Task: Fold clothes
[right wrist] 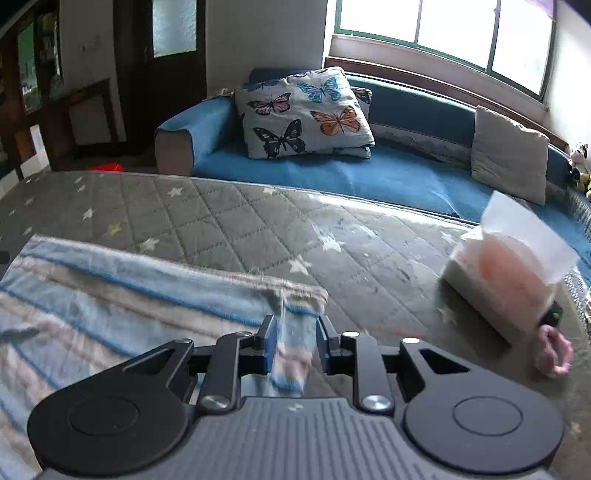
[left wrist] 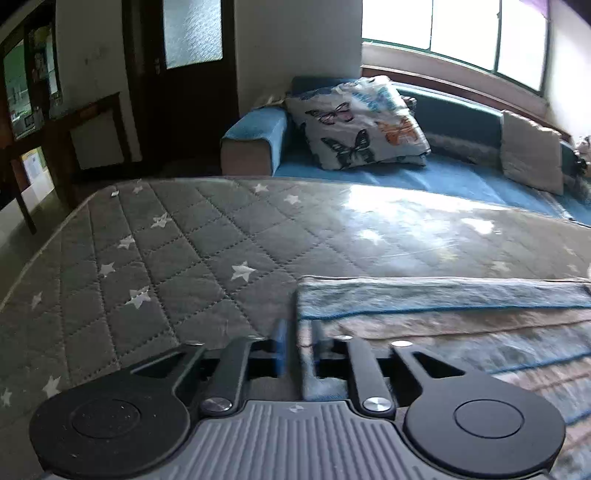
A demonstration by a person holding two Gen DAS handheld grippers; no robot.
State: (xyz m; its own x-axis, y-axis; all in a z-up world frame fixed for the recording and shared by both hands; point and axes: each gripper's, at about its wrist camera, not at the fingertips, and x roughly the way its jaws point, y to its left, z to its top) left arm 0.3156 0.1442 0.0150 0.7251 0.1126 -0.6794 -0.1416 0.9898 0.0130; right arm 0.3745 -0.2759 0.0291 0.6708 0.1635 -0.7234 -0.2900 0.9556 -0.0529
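Right wrist: one striped cloth point(right wrist: 110, 295), two cushions.

Home living room. Blue upholstered sofa point(right wrist: 369, 173) under wide multi-pane window point(right wrist: 443, 26); butterfly-print cushion point(right wrist: 303, 114); dark wooden door with frosted glass panel point(left wrist: 184, 74); grey quilted star-patterned mattress point(left wrist: 184, 251) in front.
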